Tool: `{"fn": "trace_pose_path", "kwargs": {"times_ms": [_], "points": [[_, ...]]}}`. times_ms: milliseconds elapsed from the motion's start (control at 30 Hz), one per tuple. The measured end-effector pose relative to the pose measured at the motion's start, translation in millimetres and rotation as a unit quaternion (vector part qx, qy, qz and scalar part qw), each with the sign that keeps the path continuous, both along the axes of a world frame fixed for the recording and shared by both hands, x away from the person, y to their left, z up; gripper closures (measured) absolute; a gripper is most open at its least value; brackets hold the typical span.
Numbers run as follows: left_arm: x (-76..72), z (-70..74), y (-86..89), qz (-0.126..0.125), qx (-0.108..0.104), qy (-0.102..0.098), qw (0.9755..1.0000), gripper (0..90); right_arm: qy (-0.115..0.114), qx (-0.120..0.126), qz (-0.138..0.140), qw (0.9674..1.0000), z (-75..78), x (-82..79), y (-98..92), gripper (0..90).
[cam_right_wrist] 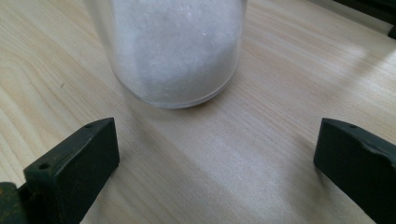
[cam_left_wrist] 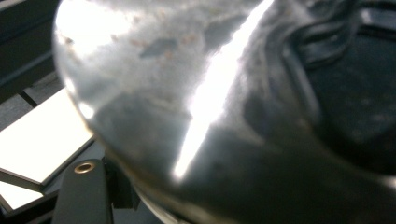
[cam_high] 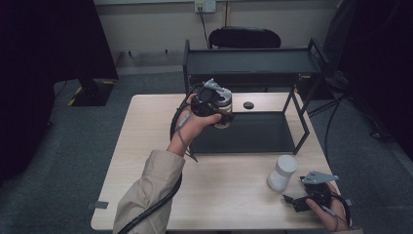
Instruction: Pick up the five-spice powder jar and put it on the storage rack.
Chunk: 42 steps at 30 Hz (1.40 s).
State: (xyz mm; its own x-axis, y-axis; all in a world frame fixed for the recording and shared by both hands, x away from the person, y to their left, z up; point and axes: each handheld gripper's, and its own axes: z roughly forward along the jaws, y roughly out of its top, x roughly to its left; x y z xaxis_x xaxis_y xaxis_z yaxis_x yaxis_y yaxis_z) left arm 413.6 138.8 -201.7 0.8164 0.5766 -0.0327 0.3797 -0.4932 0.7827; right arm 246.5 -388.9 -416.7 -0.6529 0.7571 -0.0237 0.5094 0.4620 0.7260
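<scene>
A person's left hand holds my left gripper up over the near left part of a black rack's lower shelf. It is shut on a glass jar with a shiny metal lid. In the left gripper view the jar sits very close and blurred, with one black jaw at the bottom left. My right gripper rests low near the table's front right corner, open. In the right gripper view its jaws stand wide apart on either side of bare wood, a short way from a jar of white powder.
The black two-tier rack stands at the back of the light wooden table, its top shelf bare. A small dark round thing lies on the table behind the lower shelf. A dark chair is behind the rack.
</scene>
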Motion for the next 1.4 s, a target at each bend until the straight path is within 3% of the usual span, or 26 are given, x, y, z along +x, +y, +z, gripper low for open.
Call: {"fn": "trace_pose_path", "kwargs": {"times_ms": [700, 1400], "points": [[8.6, 39.2, -16.5, -0.005, 0.008, -0.006, 0.9999, 30.2, 0.000, 0.000, 0.000, 1.0000, 0.0, 0.0, 0.0, 0.0], [6.9, 82.8, -27.3, -0.001, 0.017, -0.019, 0.9997, 30.3, 0.000, 0.000, 0.002, 1.0000, 0.0, -0.7, 0.0, 0.0]]}}
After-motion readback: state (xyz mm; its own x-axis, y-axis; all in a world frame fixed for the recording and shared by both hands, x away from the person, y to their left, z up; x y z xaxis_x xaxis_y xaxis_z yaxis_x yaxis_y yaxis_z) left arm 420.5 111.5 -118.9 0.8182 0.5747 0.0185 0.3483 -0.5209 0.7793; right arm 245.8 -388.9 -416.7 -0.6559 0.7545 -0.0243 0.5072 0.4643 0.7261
